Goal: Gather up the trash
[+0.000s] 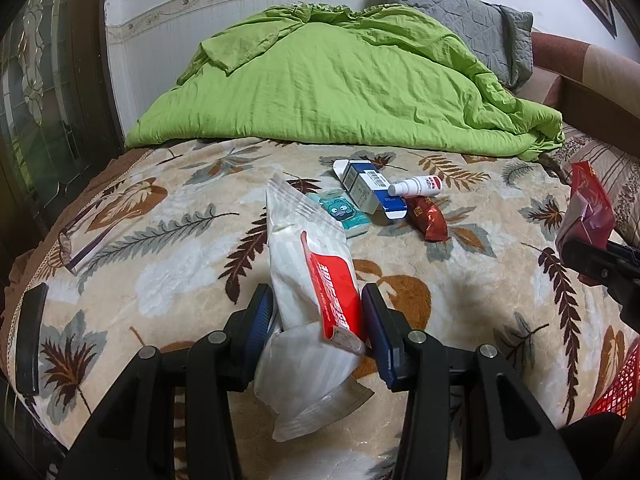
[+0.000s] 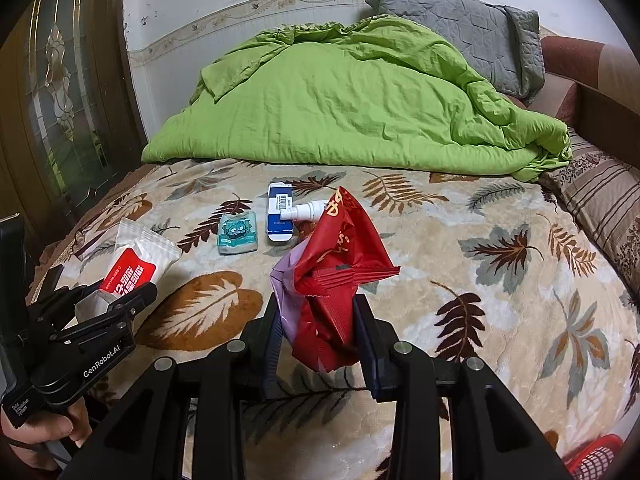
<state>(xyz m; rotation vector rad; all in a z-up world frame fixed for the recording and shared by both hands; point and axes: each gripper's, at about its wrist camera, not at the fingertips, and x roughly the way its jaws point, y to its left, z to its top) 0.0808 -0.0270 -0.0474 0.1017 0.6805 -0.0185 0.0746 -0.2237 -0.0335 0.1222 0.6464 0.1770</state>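
Right wrist view: I am pinching the red wrapper [image 2: 340,276] in my right gripper [image 2: 318,336] (left gripper [image 1: 318,320] clamping the white packet [image 1: 312,264]); the red basket [image 2: 592,458] is lying near right, closest to my right hand

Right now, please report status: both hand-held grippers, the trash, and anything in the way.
Left hand-held gripper shut on white-red wrapper. Right hand-held gripper shut on red bag. Carton, spray bottle, teal pack, brown-red packet remain. Nothing blocking.
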